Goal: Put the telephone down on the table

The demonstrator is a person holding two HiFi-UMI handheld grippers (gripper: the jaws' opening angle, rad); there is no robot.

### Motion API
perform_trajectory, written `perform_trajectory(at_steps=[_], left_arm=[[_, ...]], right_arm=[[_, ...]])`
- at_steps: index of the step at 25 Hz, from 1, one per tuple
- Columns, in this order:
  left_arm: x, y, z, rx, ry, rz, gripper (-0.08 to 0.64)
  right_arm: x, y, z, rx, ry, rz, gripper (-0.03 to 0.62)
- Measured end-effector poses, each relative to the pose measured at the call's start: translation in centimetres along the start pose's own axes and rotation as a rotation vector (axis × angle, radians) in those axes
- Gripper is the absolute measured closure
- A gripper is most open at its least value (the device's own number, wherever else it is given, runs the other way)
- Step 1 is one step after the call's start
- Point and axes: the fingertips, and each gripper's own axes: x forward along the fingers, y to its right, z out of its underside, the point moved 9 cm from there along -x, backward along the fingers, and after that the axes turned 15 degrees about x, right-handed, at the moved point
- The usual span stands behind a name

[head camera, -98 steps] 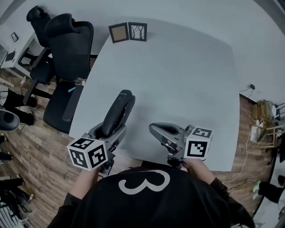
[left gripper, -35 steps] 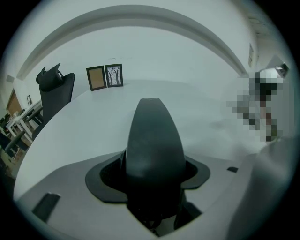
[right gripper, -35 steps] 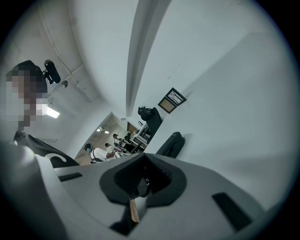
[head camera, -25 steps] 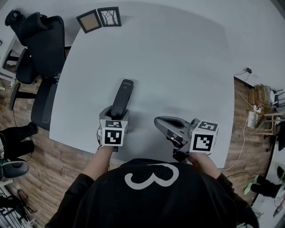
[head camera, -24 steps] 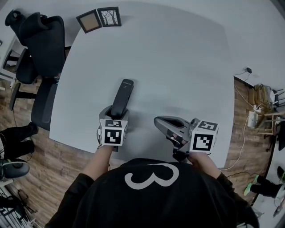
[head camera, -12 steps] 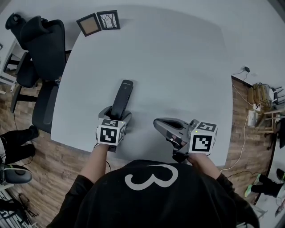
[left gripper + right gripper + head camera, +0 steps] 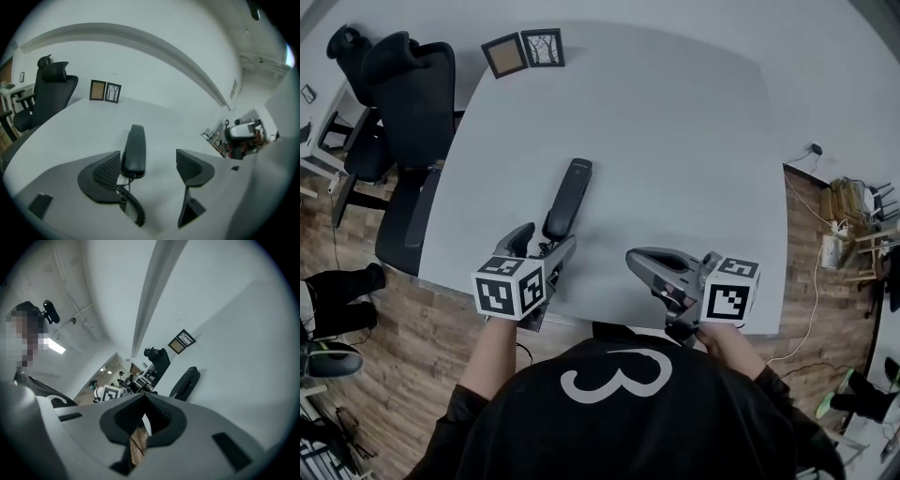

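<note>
The black telephone handset [image 7: 567,197] lies flat on the white table [image 7: 675,141], its coiled cord [image 7: 129,201] trailing back toward me. My left gripper [image 7: 546,239] sits just behind the handset's near end, jaws wide open. In the left gripper view the handset [image 7: 134,150] lies close beside the left pad without being pressed, and the left gripper [image 7: 149,161] holds nothing. My right gripper [image 7: 630,258] hovers near the table's front edge, to the right. Its jaws [image 7: 143,401] are shut and empty, and the handset [image 7: 185,383] shows beyond them.
Two small picture frames [image 7: 525,52] stand at the table's far left corner. A black office chair [image 7: 412,103] is beside the table's left edge. Wood floor surrounds the table, with cables and clutter [image 7: 853,234] at the right.
The left jaws have spread and the gripper has drawn back toward me, leaving the handset lying on the table. The right gripper has stayed put.
</note>
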Motion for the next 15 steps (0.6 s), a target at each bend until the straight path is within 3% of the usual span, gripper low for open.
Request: perform_trajectory(at_steps=[3,6,12,15], left_arm=[[-3.9,1.9,-1.2,-0.015,0.079,0.078,0.195],[-9.8,4.0,-0.7,-0.013,0.183,0.112,0.274],[-18.7,7.6,-0.1,-0.046,0.393,0.253,0.371],[-22.2,8.8,0.7,-0.015,0.441,0.257,0.486]], right_arm=[[0.0,-1.9,0.9,-0.040,0.004,-0.015,0.584],[-0.3,-5.3,4.0,-0.109,0.012,-0.035,0.584],[-0.2,-10.6,8.0,-0.202,0.004,-0.079,0.584],[0.0,-13.1,9.8,-0.236,0.004,-0.115,0.584]])
